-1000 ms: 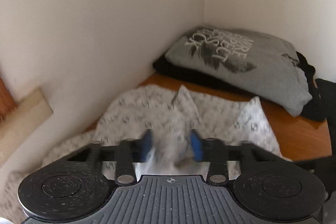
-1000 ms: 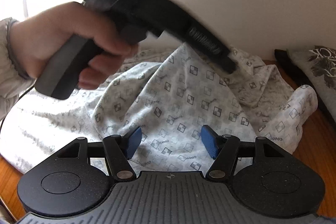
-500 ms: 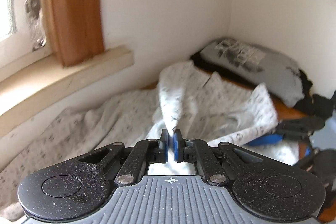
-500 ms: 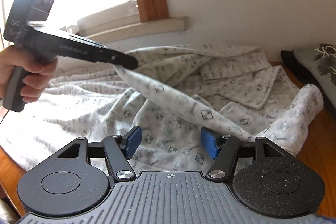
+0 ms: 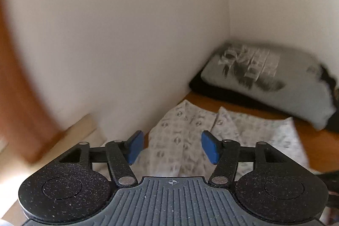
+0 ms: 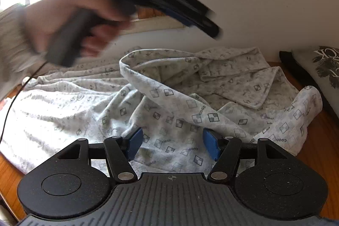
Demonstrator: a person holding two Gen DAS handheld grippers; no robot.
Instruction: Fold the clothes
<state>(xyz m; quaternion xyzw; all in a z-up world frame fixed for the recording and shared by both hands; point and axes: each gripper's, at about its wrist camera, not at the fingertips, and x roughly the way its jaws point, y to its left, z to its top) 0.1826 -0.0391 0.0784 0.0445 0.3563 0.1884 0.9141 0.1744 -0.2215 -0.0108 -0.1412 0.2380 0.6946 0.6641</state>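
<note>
A: Where is the garment?

B: The white patterned garment lies crumpled across the wooden desk, one fold raised in a ridge. Its left end runs out of frame.

A: And the left gripper?

B: Its jaws are opening, nothing between the blue pads; cloth lies below them. From the right wrist camera it hangs above the garment, blurred, with the left hand on its handle.

A: The right gripper?

B: Spread over the cloth, pinching nothing.

A: Anything hard to read?

B: A folded grey printed shirt sits in the corner on something black, its lettering smeared, its right side cut off.
</note>
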